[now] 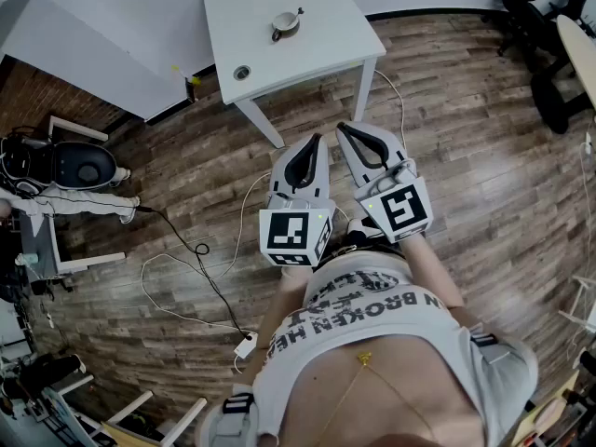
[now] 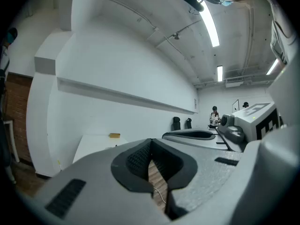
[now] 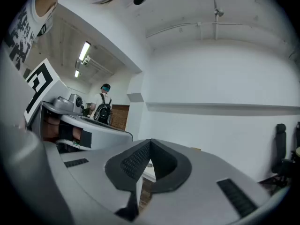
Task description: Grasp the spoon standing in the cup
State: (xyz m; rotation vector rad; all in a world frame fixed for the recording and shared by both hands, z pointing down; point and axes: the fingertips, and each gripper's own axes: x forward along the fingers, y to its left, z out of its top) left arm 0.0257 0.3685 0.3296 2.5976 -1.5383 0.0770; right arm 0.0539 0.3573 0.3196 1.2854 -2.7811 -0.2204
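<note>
Well, the grasp has not begun: the cup point(image 1: 284, 24) sits in the upper middle of the head view, on the far part of the white table point(image 1: 321, 45), with the spoon point(image 1: 298, 13) leaning out of it toward the upper right. A small round thing point(image 1: 242, 72) lies lower left of it on the same table, well apart from the cup.

To do this step well, 1 gripper should probably go forward over the table edge, spread its jaws before it reaches the cup, and close on the spoon's free handle above the rim, not on the cup wall. A slow approach from the handle's side would lower the risk of knocking the cup over. The round thing is best kept clear of.

Both grippers hang low in the middle of the head view, side by side before the person's torso and over the wooden floor point(image 1: 466, 138), well short of the table. The left gripper point(image 1: 315, 140) and the right gripper point(image 1: 345, 128) both point up-frame toward the table, marker cubes nearest the body.

Each gripper's own view shows the 2 jaws pressed together at their tips, with nothing caught between them.
</note>
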